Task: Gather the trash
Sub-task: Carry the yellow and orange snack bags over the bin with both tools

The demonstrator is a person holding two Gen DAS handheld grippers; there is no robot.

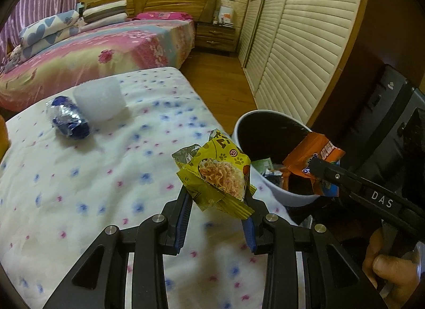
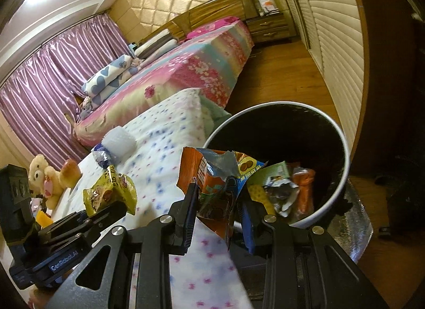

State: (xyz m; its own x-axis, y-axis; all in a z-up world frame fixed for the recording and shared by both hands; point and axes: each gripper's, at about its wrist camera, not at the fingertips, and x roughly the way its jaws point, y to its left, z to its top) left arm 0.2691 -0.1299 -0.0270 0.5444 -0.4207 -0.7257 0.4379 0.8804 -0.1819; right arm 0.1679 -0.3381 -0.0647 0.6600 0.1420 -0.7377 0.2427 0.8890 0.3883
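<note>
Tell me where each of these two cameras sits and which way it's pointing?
Left wrist: sits on the left gripper, looking along its fingers over the quilt toward the bin; its fingers clamp a yellow wrapper; a hand shows.
Right wrist: sits on the right gripper, facing the bin; its fingers clamp an orange wrapper.
Shared: both wrappers, both grippers, bin, quilt, blue wrapper, white roll.
</note>
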